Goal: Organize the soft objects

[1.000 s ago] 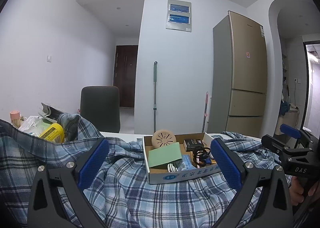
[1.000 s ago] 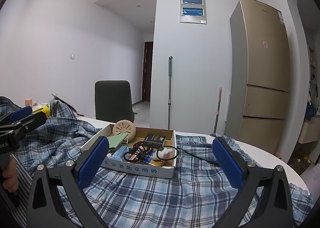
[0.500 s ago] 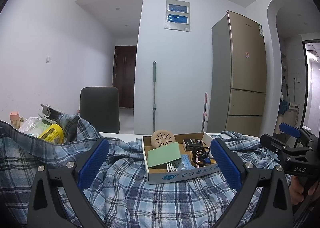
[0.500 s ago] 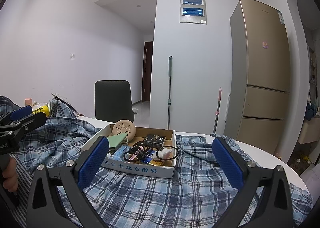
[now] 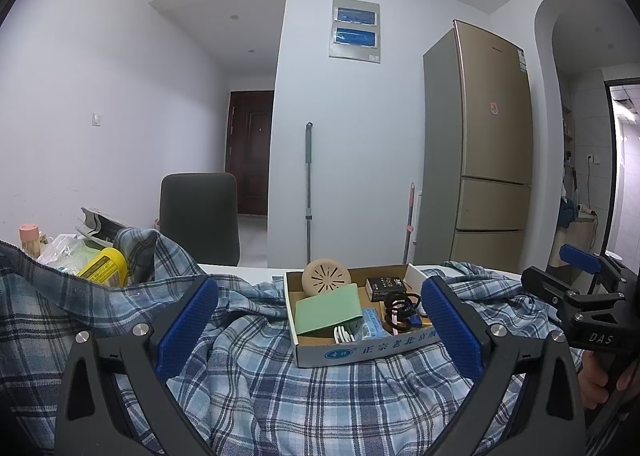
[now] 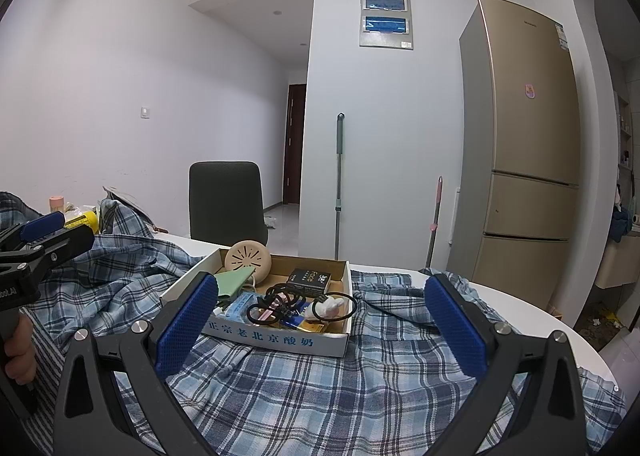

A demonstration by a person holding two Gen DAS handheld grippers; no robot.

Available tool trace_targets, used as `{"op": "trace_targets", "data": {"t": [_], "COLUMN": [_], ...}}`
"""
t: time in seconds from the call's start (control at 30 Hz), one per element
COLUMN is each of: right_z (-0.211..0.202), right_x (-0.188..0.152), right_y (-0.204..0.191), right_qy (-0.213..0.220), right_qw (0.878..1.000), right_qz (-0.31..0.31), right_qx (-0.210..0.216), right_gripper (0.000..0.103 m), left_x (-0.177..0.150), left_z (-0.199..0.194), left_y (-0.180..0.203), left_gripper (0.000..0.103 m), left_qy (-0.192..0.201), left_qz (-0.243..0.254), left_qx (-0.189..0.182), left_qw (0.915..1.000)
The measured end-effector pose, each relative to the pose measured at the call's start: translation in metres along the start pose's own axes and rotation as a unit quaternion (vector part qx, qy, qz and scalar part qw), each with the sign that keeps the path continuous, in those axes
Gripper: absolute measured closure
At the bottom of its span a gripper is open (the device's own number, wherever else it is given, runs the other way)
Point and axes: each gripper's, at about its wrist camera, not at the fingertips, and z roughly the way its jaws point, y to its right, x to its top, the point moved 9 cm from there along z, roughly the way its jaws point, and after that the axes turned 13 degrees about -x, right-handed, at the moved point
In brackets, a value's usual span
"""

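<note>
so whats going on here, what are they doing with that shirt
A person holds a gripper in each hand over a blue plaid shirt spread rumpled across a white table. Both the left gripper and the right gripper have their jaws wide open and hold nothing. A shallow cardboard box of small items, including hair ties and a green card, sits on top of the shirt. No fold or grasp has begun yet.

Ahead: box (image 6: pixel 276 338) is set on the shirt (image 6: pixel 320 396), blocking the middle
Sides: bare shirt is left passable
</note>
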Motion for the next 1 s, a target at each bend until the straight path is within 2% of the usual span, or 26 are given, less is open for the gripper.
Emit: {"op": "trace_targets", "data": {"t": [1.0], "right_z": [-0.0004], "right_x": [0.0002], "right_y": [0.0001], "right_qy": [0.0], "right_qw": [1.0], "right_qz": [0.0], "right_qx": [0.0], "right_gripper": [0.0], "left_x": [-0.0011], "left_z": [0.0013], "left_y": [-0.0009], "left_gripper": [0.0], "left_qy": [-0.005], "left_qz": [0.0], "left_qx": [-0.001], "left_qw": [1.0]}}
